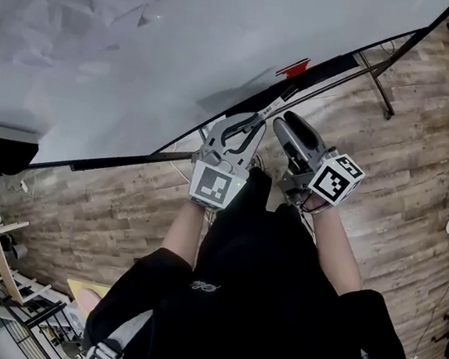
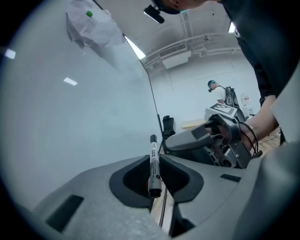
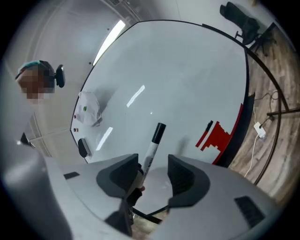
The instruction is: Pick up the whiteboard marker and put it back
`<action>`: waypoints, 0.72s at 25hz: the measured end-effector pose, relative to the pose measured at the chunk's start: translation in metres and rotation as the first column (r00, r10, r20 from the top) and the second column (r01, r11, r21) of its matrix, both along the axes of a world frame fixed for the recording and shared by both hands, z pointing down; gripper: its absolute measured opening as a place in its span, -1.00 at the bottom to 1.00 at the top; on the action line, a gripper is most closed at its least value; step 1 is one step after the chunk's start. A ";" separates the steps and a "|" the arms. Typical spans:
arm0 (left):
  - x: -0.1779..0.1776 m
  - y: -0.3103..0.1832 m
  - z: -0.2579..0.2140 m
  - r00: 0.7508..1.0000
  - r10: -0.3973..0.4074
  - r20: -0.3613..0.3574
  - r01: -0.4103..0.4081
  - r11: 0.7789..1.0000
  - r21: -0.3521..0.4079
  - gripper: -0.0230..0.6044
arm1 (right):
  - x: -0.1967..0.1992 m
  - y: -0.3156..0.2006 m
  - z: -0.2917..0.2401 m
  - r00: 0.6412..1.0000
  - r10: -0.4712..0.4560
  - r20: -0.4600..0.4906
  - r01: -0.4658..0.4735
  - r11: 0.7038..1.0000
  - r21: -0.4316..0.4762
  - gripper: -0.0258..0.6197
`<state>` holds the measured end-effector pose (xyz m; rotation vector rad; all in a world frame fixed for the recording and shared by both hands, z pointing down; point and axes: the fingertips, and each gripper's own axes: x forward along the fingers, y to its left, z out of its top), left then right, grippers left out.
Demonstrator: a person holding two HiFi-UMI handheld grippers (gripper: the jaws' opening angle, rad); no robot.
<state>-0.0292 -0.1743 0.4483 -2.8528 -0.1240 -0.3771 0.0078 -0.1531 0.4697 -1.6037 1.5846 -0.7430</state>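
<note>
The whiteboard marker (image 2: 153,164) is white-barrelled with a black cap, and it sticks forward out of my left gripper (image 2: 155,163), which is shut on it. In the right gripper view the same marker (image 3: 153,145) stands between the jaws of my right gripper (image 3: 153,172). Those jaws stand open and the pads do not press on it. In the head view both grippers are raised side by side in front of the whiteboard (image 1: 143,54), the left gripper (image 1: 258,121) just left of the right gripper (image 1: 289,127).
A red shape (image 3: 218,136) sits at the board's lower edge. A black eraser (image 1: 3,151) and a crumpled white sheet (image 3: 89,110) hang on the board. The stand's leg (image 1: 381,85) crosses the wooden floor (image 1: 415,136). The person's legs fill the lower head view.
</note>
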 end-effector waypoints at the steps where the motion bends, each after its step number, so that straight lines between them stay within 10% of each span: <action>1: 0.000 0.005 -0.002 1.000 0.012 -0.017 -0.012 1.000 -0.008 -0.73 | 0.000 0.000 -0.001 1.000 0.002 0.013 -0.002 1.000 0.004 -0.40; 18: 0.002 0.055 -0.002 0.994 0.102 -0.038 -0.104 0.994 -0.041 -0.73 | 0.003 0.028 -0.016 0.999 0.032 -0.008 -0.032 0.999 0.015 -0.71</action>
